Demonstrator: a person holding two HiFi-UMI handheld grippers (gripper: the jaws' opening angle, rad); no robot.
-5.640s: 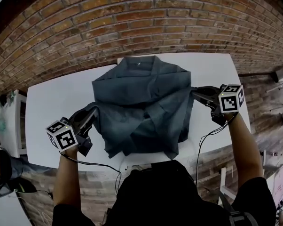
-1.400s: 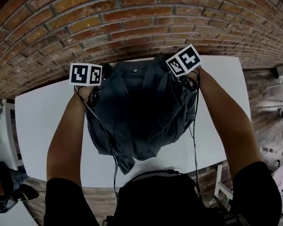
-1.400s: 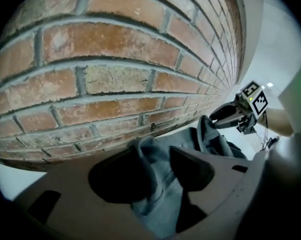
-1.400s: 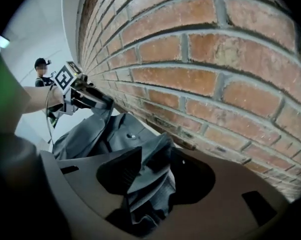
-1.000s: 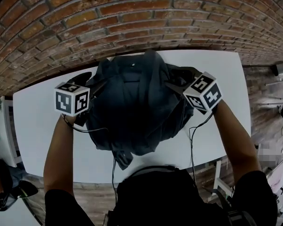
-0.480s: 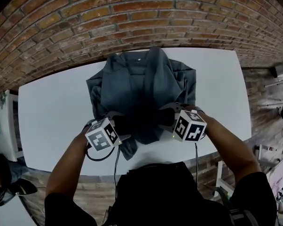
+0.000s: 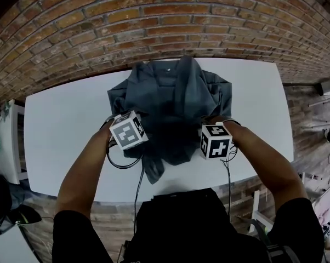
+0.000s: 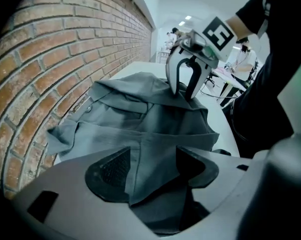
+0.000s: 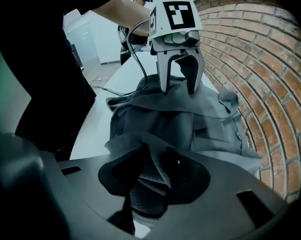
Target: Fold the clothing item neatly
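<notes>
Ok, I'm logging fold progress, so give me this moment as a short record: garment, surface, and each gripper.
garment: dark grey shirt, partly folded, collar toward the brick wall
surface: white table
left gripper: jaws apart, shirt fabric lying between them, not pinched
right gripper: jaws have just been closing, now pinching a bunched fold of the shirt
position: both grippers at the shirt's near edge

Dark slate-grey shirt (image 7: 173, 100), plain white table (image 7: 61, 127), red-brown brick wall (image 7: 154, 26) with pale mortar
</notes>
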